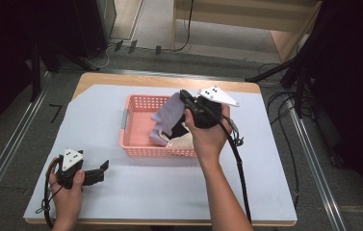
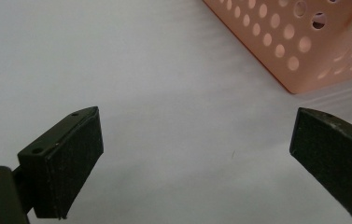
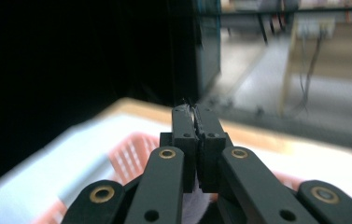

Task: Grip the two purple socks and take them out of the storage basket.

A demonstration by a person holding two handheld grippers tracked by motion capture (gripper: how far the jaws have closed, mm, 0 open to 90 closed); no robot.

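Lifting a lavender cloth (image 1: 168, 113) out of the pink basket (image 1: 138, 144) at worktop centre: right gripper (image 1: 185, 96), jaws clenched on the cloth's upper edge, its lower part draped among other fabrics inside. Left gripper (image 1: 103, 167), jaws released and holding nothing, rests near-left on the white worktop (image 1: 169, 187). Risk, judged: thin pinch may slip, or trailing fabric may snag neighbouring pieces and drag them out.

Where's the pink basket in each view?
High view: pink basket at table centre, cloths inside, right hand-held gripper above it.
Left gripper view: its perforated corner at top right.
Right gripper view: blurred pink mesh low, left of the shut jaws.
Shared landmark: the white table cover.
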